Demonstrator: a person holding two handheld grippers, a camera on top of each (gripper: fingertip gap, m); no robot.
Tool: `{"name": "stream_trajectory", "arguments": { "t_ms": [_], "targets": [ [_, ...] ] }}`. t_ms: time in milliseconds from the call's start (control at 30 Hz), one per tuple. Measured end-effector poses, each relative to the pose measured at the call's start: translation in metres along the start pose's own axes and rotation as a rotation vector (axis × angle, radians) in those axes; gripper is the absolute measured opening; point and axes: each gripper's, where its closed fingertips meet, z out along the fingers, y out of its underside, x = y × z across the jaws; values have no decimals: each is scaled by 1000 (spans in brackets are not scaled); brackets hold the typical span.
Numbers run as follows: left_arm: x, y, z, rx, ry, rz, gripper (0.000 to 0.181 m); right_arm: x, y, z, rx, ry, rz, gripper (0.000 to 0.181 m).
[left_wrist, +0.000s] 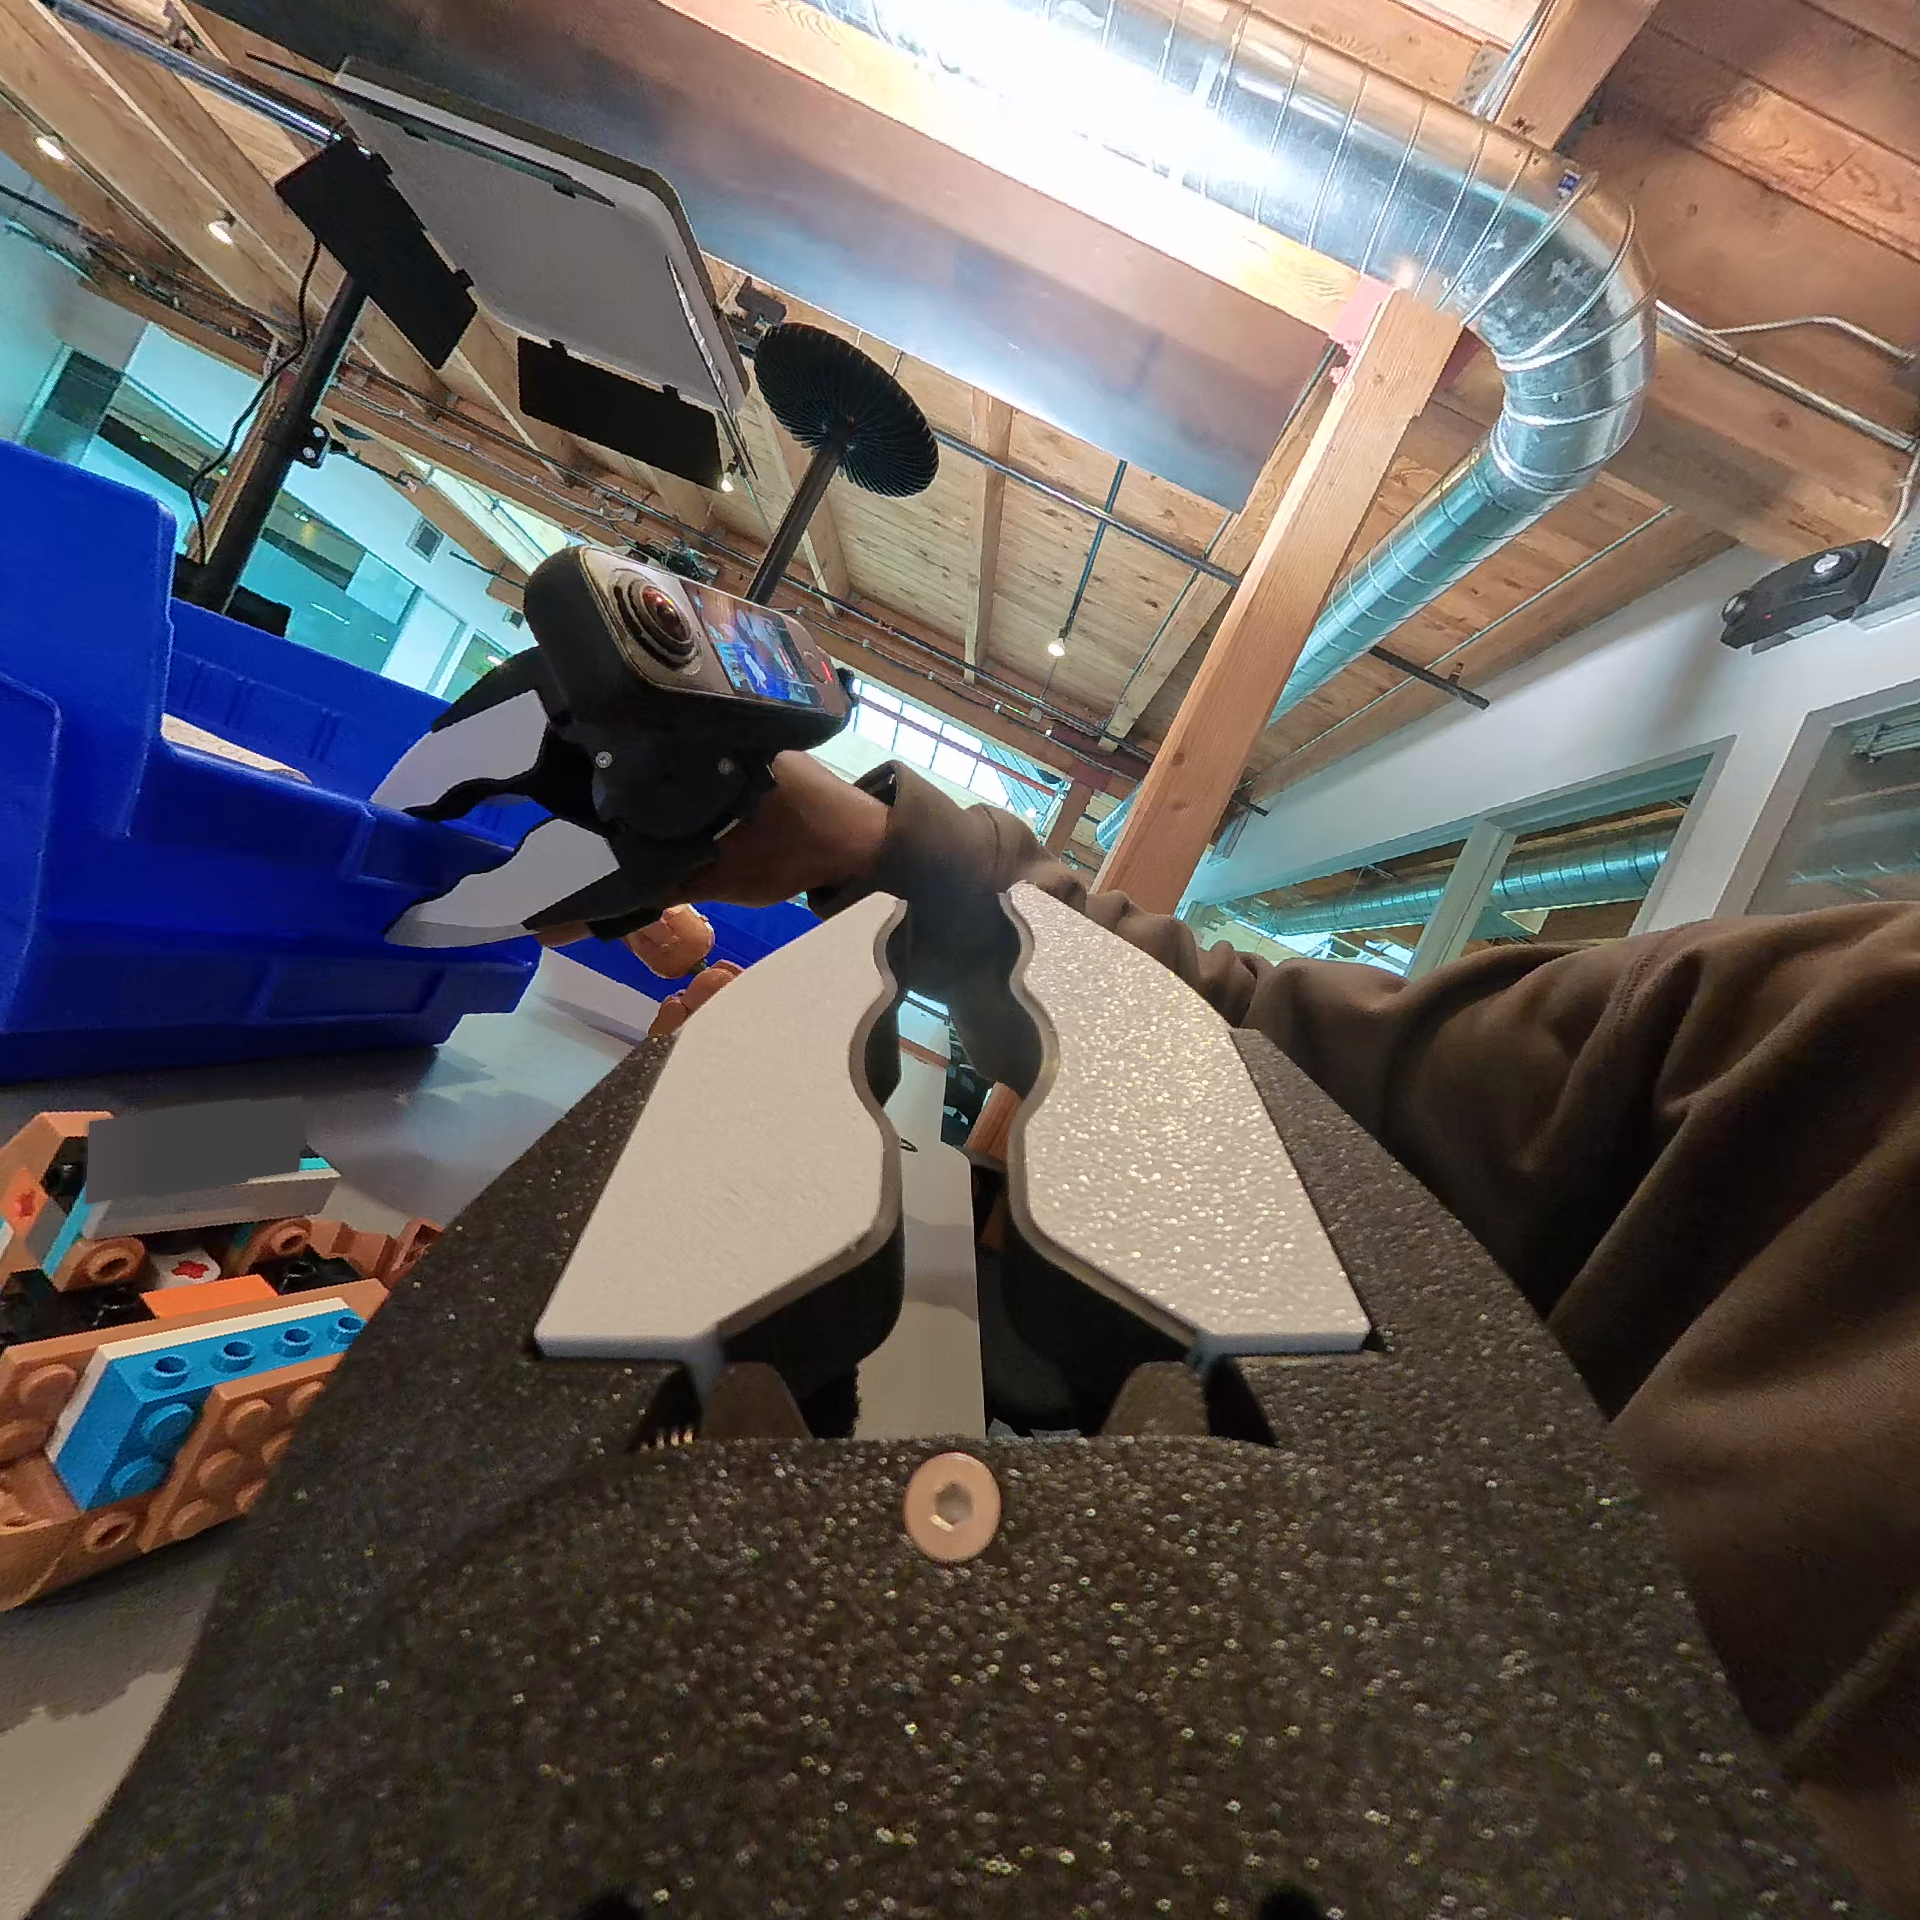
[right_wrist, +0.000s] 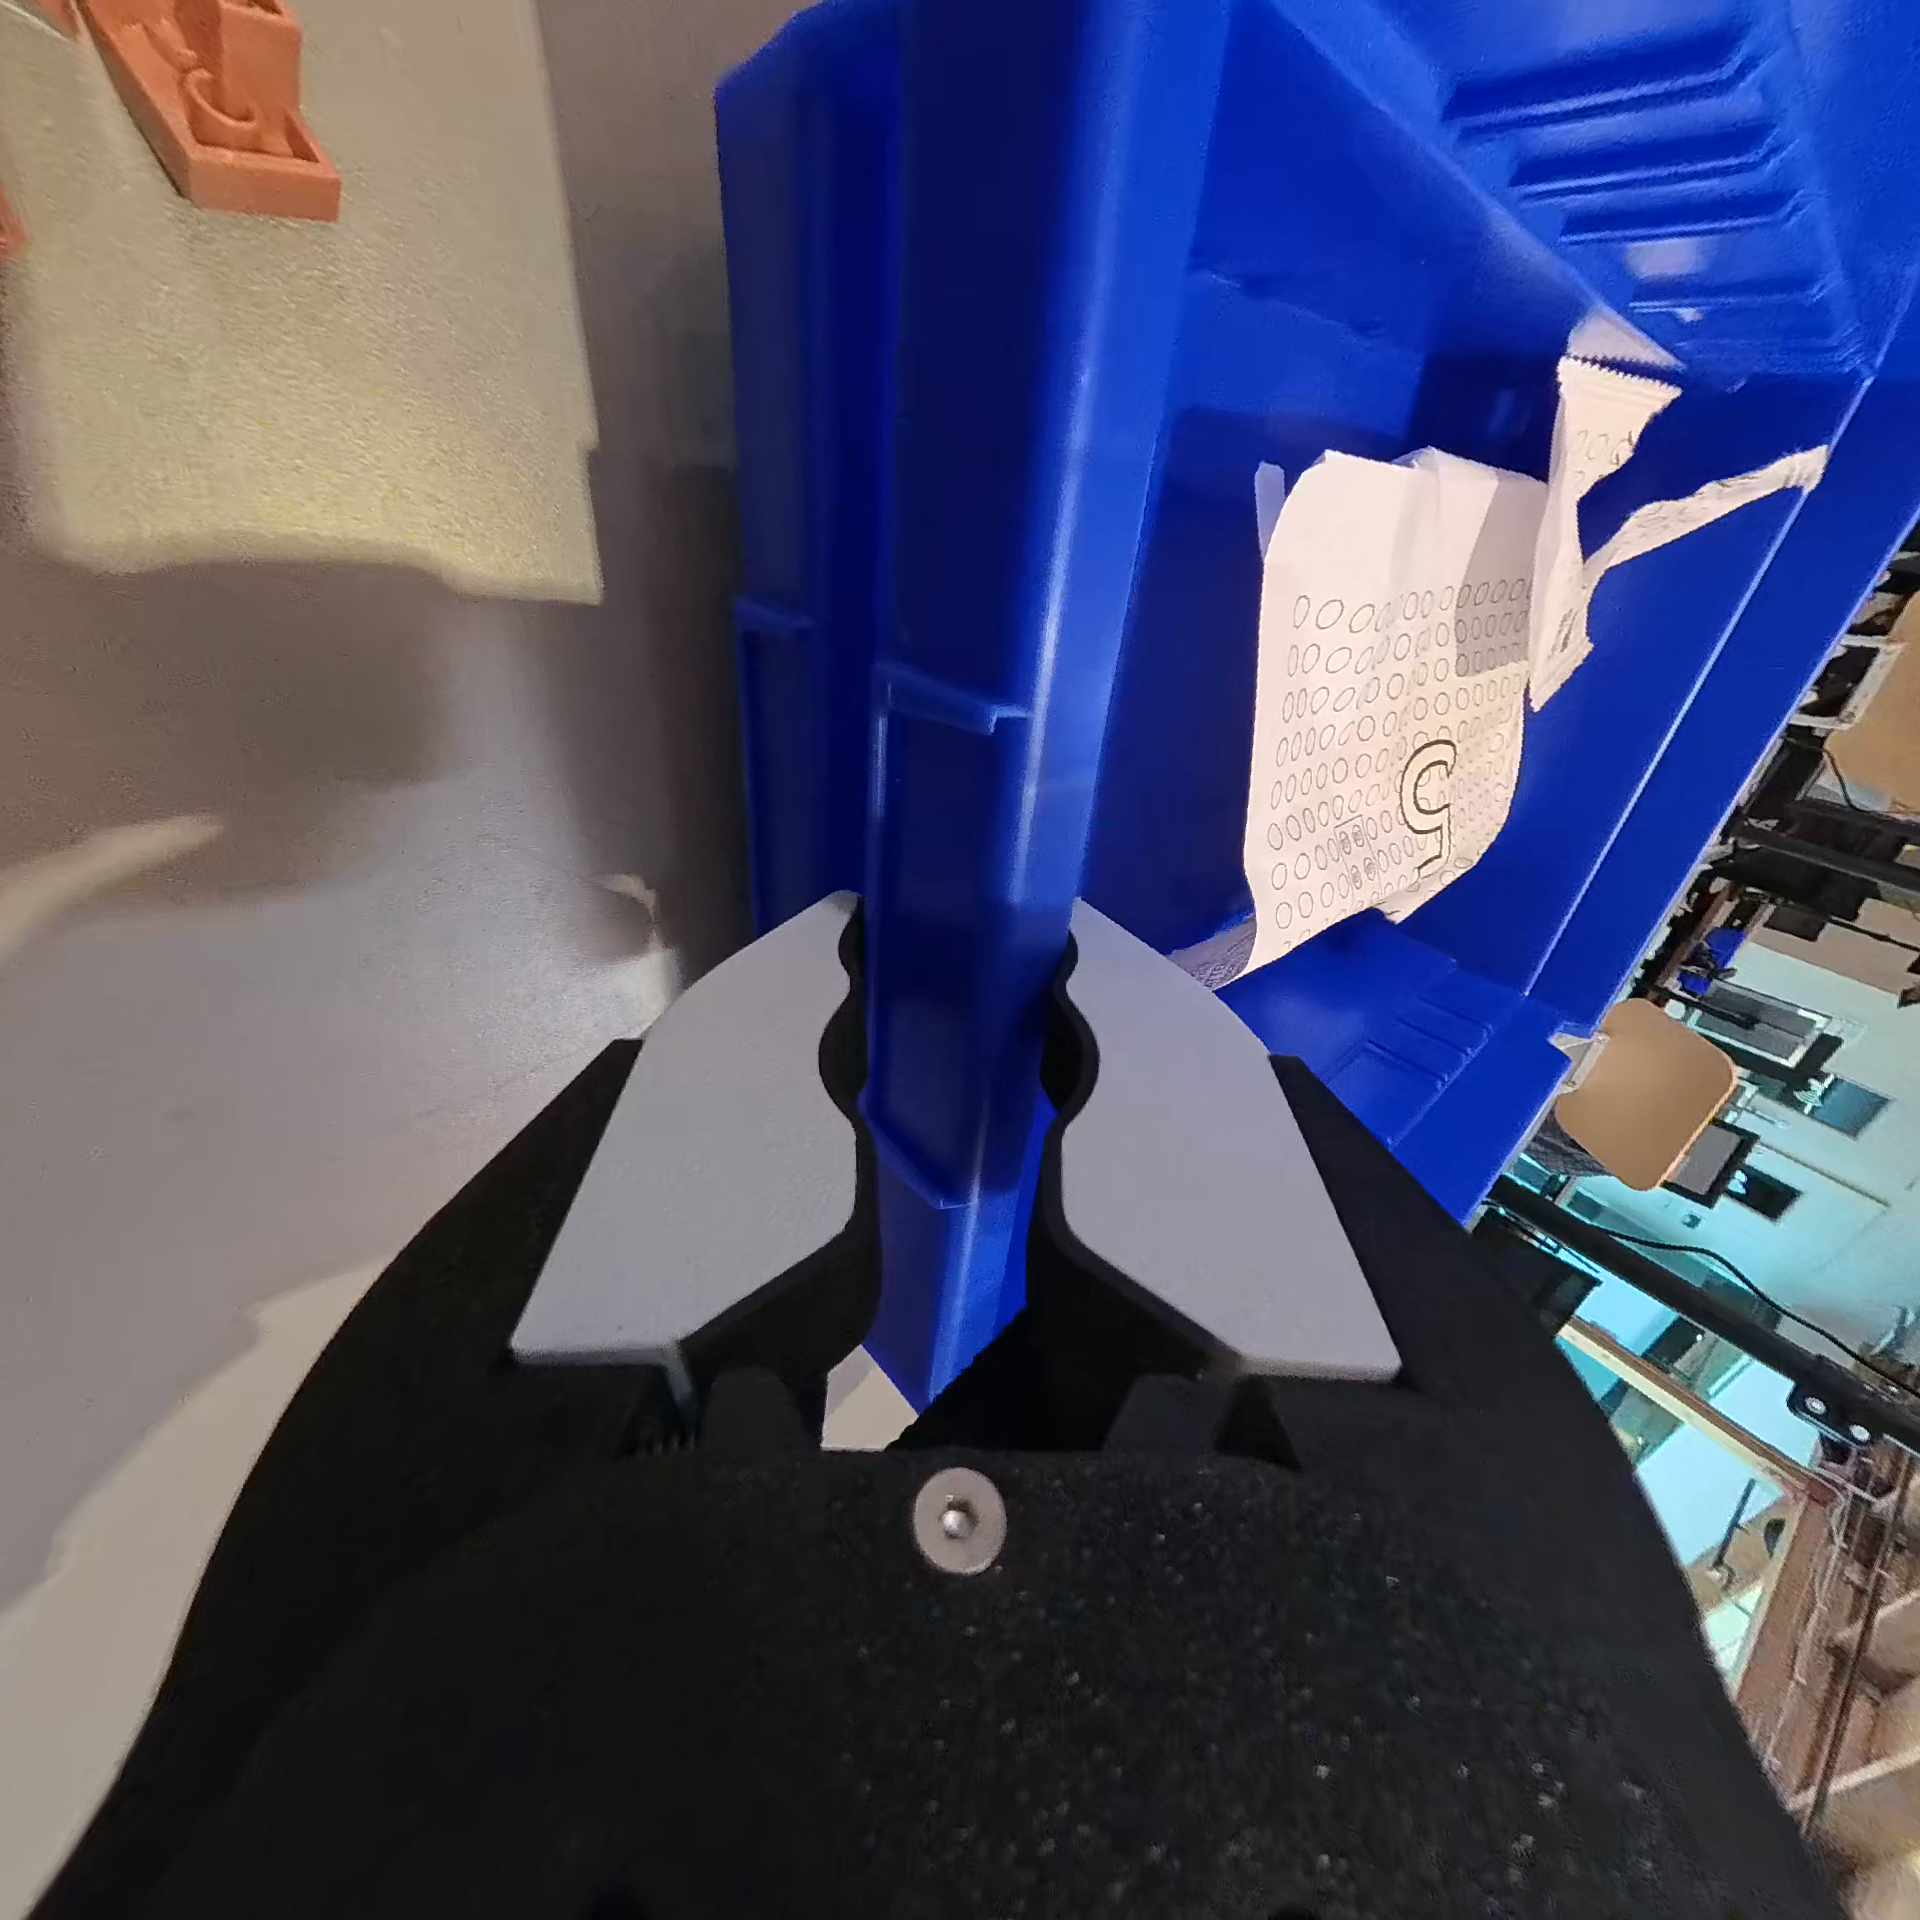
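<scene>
In the right wrist view my right gripper (right_wrist: 966, 925) is shut on the rim wall of a blue plastic bin (right_wrist: 1143, 416). The wall runs up between the two grey fingers. Torn white paper bags (right_wrist: 1392, 707) printed with circles lie inside the bin. The left wrist view shows the same gripper (left_wrist: 395, 862) from the side, with its camera on top, straddling the edge of the bin (left_wrist: 156, 883). My left gripper (left_wrist: 951, 914) is open and empty, tilted upward just above the grey table (left_wrist: 416, 1101). It points toward the person's brown sleeve (left_wrist: 1558, 1143).
A pile of joined toy bricks (left_wrist: 156, 1382) in tan, blue, black and orange lies left of my left gripper. More brown bricks (left_wrist: 686, 935) sit behind the bin. A salmon brick piece (right_wrist: 229, 114) rests on a white sheet (right_wrist: 291, 395). A light panel on a stand (left_wrist: 540, 239) hangs overhead. Some 25 centimeters of space lies between my two pairs of fingers.
</scene>
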Motion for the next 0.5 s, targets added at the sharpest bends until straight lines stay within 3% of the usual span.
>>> {"name": "stream_trajectory", "arguments": {
  "t_ms": [233, 267, 333, 433, 500],
  "targets": [
    [0, 0, 0, 1, 0, 2, 16, -1, 1, -2, -1, -50, -20, 32],
    [1, -1, 0, 3, 1, 1, 16, 2, 1, -6, 2, -40, -25, 40],
    [1, -1, -1, 6, 4, -2, 16, 10, -7, -21, 63, -34, -3, 49],
    [1, -1, -1, 7, 9, -9, 16, 35, -26, -49, 223, -5, 66, 44],
    [0, -1, 0, 4, 11, -13, 16, 60, -28, -51, 238, 59, 71, 49]
  ]
}}
